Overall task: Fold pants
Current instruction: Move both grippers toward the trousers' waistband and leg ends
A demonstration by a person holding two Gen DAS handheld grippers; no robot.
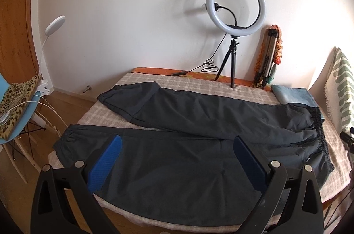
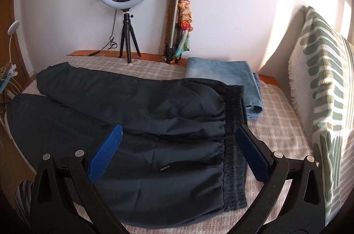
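Observation:
Dark grey pants [image 1: 188,141] lie spread flat on the checked tablecloth [image 1: 177,81], both legs running left and the elastic waistband [image 2: 234,145] at the right. In the left wrist view my left gripper [image 1: 177,141] hovers open above the near leg, blue pads wide apart, nothing between them. In the right wrist view the pants [image 2: 143,123] fill the middle. My right gripper [image 2: 179,130] hangs open over the waist end; its right pad is near the waistband. Neither gripper holds cloth.
A ring light on a small tripod [image 1: 235,10] and a folded tripod [image 1: 268,57] stand by the wall at the back. Folded blue jeans [image 2: 223,76] lie behind the waistband. A green-patterned cushion [image 2: 320,83] is at the right. A blue chair [image 1: 20,112] stands left of the table.

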